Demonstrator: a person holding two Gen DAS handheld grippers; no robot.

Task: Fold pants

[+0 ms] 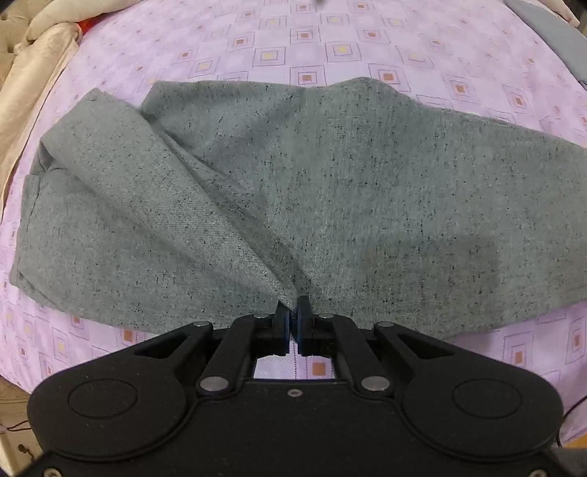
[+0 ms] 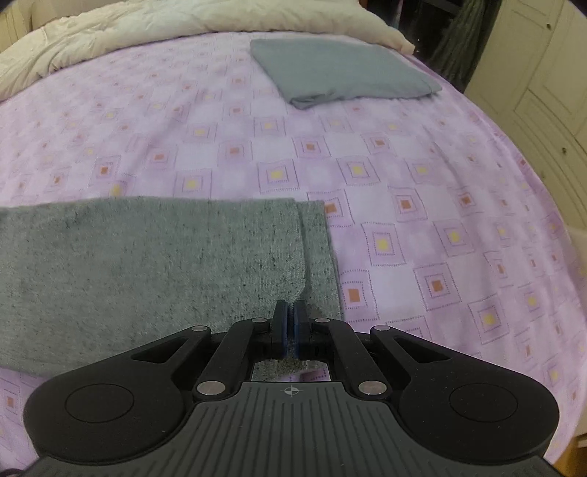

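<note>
1. Nearest each camera is its own tool. The left gripper (image 1: 292, 310) has its jaws clenched on a pinch of the near edge of the grey pants (image 1: 293, 190), where a diagonal crease runs into the pads. The right gripper (image 2: 290, 315) has its jaws drawn together over the leg-end corner of the same pants (image 2: 146, 264). A scrap of grey cloth shows in the gap behind the pads, so it appears to be gripping fabric.
2. The largest thing is the bed, covered by a lilac bedspread (image 2: 403, 176) printed with squares. A cream duvet (image 2: 183, 22) is bunched at its far side.
3. The pants lie across the near part of the bedspread — one leg laid over the other, the upper leg's hem a little short of the lower one in the right wrist view. At the waist end, in the left wrist view, the cloth is still rumpled and creased.
4. A folded blue-grey garment (image 2: 341, 73) lies flat well apart from the pants, near the duvet.
5. Progress, as a judgement: the lengthwise fold looks done — the hems need aligning, and the crosswise folds are still to do.
</note>
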